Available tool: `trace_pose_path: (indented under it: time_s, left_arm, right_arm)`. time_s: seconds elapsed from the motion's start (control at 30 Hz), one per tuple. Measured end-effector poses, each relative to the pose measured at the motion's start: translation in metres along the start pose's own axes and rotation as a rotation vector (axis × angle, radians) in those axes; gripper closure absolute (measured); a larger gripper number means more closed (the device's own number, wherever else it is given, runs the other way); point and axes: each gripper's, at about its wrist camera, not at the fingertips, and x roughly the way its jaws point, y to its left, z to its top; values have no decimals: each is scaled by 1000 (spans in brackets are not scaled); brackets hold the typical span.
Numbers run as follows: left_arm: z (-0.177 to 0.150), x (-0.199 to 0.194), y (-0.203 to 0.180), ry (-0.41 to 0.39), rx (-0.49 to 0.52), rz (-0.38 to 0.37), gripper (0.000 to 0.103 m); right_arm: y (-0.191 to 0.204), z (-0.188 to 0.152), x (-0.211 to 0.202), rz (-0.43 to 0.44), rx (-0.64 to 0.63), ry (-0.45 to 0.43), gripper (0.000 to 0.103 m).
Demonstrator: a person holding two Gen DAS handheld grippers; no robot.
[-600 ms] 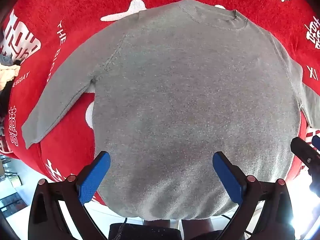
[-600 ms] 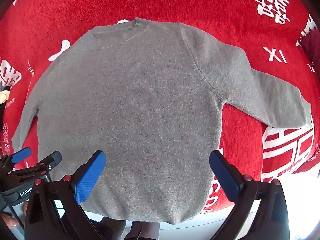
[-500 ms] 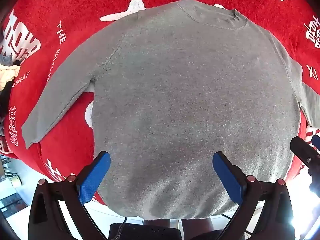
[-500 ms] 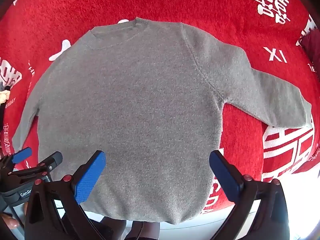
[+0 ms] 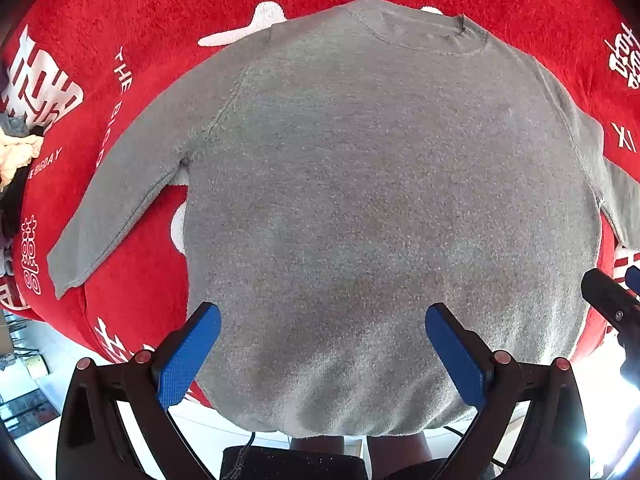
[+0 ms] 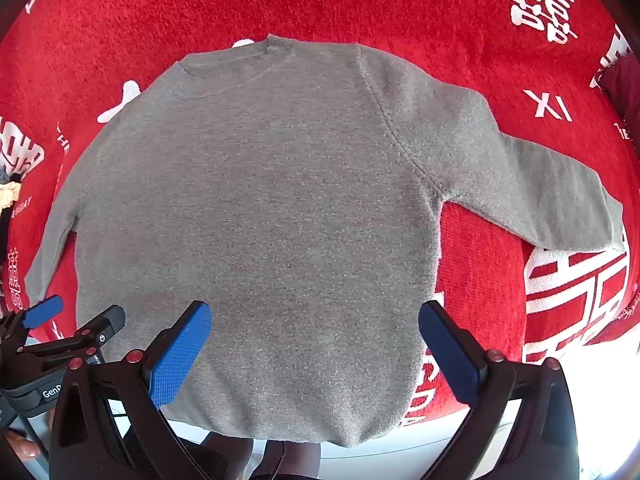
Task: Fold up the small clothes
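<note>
A small grey sweater (image 5: pixel 380 200) (image 6: pixel 260 220) lies flat and spread out on a red cloth, collar at the far side, both sleeves stretched out sideways. Its hem hangs slightly over the near edge. My left gripper (image 5: pixel 322 340) hovers above the lower left part of the body, jaws wide open, nothing between the blue pads. My right gripper (image 6: pixel 314 340) hovers above the lower right part, also open and empty. In the right wrist view the left gripper's fingers (image 6: pixel 42 311) show at the left edge.
The red cloth (image 5: pixel 132 280) (image 6: pixel 480 8) with white characters covers the table. A heap of other clothes (image 5: pixel 16 152) lies at the far left. A dark red item (image 6: pixel 624 88) sits at the right edge. Bright floor shows below the near edge.
</note>
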Motion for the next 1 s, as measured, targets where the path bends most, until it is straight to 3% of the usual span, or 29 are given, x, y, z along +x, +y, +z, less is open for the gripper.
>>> trace_pose_path:
  time_s: [0.5,0.83,1.0]
  left_arm:
    - [3,-1,1,2,7,-44,0]
    - [8,-8,8,-66,2,-86,0]
    - [6,-7,12,-24,-12,-139,0]
  right_arm:
    - [0,2,-1,-1,0,2,0]
    - [9,4,0,-13,-13,2,0]
    - [12,6,0,-29,-21,-6,0]
